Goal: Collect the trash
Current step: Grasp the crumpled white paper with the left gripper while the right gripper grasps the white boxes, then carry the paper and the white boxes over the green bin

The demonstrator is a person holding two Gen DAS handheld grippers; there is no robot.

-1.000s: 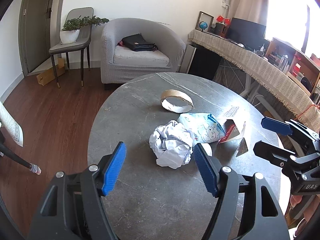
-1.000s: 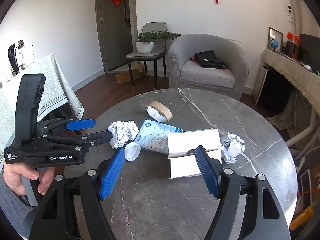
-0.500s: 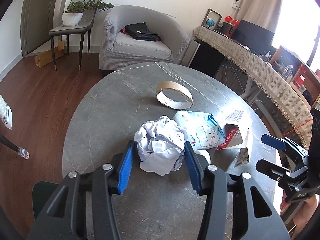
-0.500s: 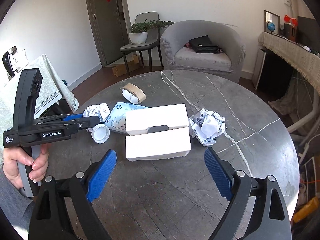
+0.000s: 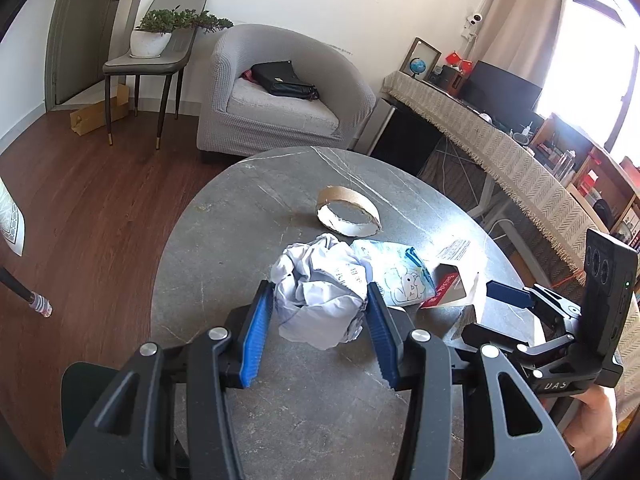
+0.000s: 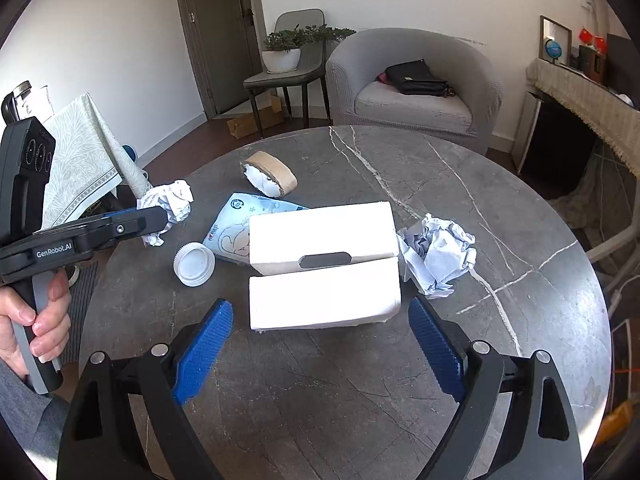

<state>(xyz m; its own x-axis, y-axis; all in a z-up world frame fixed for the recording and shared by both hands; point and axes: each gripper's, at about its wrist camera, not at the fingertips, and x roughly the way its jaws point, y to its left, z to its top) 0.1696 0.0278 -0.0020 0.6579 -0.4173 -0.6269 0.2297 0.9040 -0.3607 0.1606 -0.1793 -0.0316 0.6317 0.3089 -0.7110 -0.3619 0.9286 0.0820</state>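
Observation:
My left gripper (image 5: 318, 316) is shut on a crumpled white paper ball (image 5: 320, 292); both blue pads press its sides on the round grey table (image 5: 224, 240). It also shows in the right wrist view (image 6: 168, 204), held by the left gripper (image 6: 136, 220). My right gripper (image 6: 320, 340) is open, just short of a white cardboard box (image 6: 324, 264). A second paper ball (image 6: 436, 256) lies right of the box. A blue-white wrapper (image 5: 396, 272), a cardboard tape ring (image 5: 348, 216) and a white bottle cap (image 6: 194, 263) lie on the table.
A grey armchair (image 5: 280, 92) with a black bag stands beyond the table. A chair with a potted plant (image 5: 160, 36) stands at the left. A cloth-covered desk (image 5: 500, 148) runs along the right. Wooden floor (image 5: 80, 208) surrounds the table.
My left gripper moved forward around the paper ball and closed on it. My right gripper opened wider and drew back slightly from the white box.

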